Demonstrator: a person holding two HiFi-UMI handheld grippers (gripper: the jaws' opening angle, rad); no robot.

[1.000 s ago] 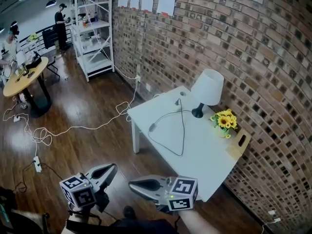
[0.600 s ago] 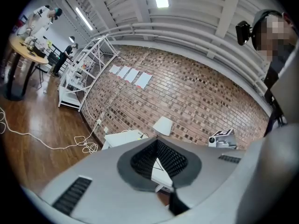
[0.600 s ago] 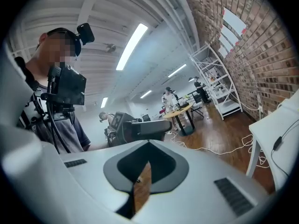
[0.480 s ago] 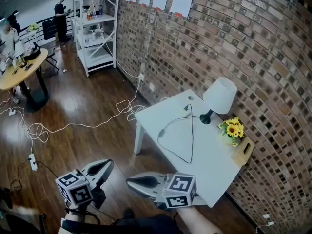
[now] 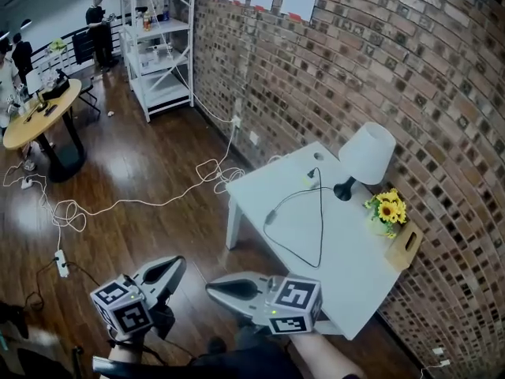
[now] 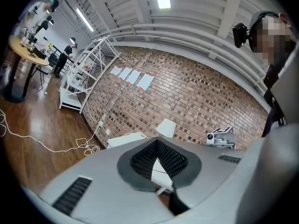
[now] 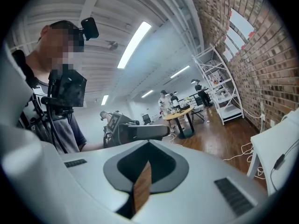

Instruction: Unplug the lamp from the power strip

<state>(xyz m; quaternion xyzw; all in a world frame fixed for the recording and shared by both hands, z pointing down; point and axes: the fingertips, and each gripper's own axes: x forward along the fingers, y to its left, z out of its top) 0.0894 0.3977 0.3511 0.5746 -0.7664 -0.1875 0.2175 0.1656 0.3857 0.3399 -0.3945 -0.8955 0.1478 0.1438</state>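
Note:
The lamp (image 5: 369, 153), with a white shade and a black base, stands on a white table (image 5: 355, 275) against the brick wall. Its black cord (image 5: 320, 223) loops across the tabletop. I cannot make out the power strip on the table. My left gripper (image 5: 178, 264) and right gripper (image 5: 211, 289) hang low over the wooden floor, well short of the table, both shut and holding nothing. The left gripper view shows the lamp (image 6: 166, 127) and the table (image 6: 125, 138) far ahead beyond the left gripper (image 6: 156, 146). The right gripper (image 7: 147, 164) points toward the left one.
Sunflowers (image 5: 387, 210) and a wooden box (image 5: 405, 247) sit on the table by the wall. White cables (image 5: 118, 205) and a floor power strip (image 5: 60, 263) trail over the floor. A shelf rack (image 5: 158, 46), a round table (image 5: 39, 121) and people stand farther back.
In the head view the table and lamp have shifted to the right and slightly lower as the person moved. Both grippers kept their place low in the view and stayed shut.

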